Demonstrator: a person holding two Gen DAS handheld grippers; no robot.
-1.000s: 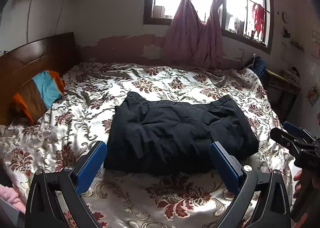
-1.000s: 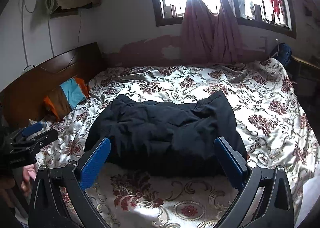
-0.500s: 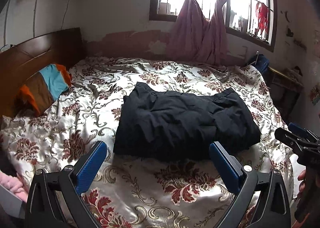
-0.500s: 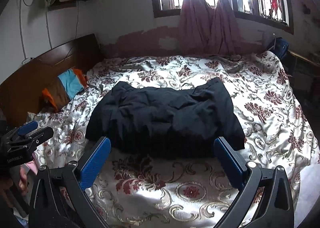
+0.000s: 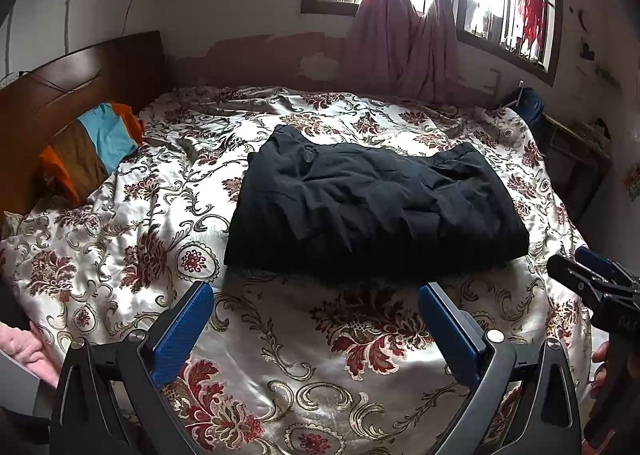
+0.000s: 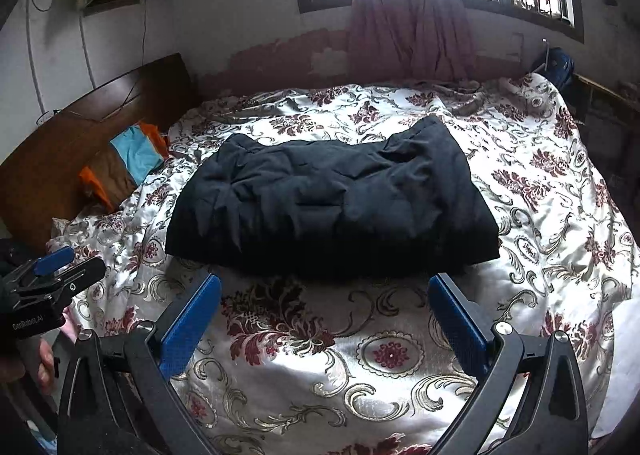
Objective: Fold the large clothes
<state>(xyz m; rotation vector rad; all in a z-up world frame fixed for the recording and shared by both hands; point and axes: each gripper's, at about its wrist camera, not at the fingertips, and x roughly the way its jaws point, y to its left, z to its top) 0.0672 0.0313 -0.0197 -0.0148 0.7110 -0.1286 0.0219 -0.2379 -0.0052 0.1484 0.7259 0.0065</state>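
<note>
A black garment (image 5: 372,207) lies folded in a rough rectangle in the middle of the floral bedspread (image 5: 132,239); it also shows in the right wrist view (image 6: 332,207). My left gripper (image 5: 316,295) is open and empty, held above the bed short of the garment's near edge. My right gripper (image 6: 324,287) is open and empty, likewise back from the near edge. Each gripper shows in the other's view, the right one (image 5: 588,279) at the right edge and the left one (image 6: 52,275) at the left edge.
A wooden headboard (image 5: 80,75) and a striped pillow (image 5: 92,147) are at the left. A window with tied pink curtains (image 5: 404,31) is on the far wall. A dark bag (image 5: 528,103) and a side table stand at the far right.
Both grippers have pulled back and risen away from the garment, which now lies farther off. The garment has not moved. Both stay open.
</note>
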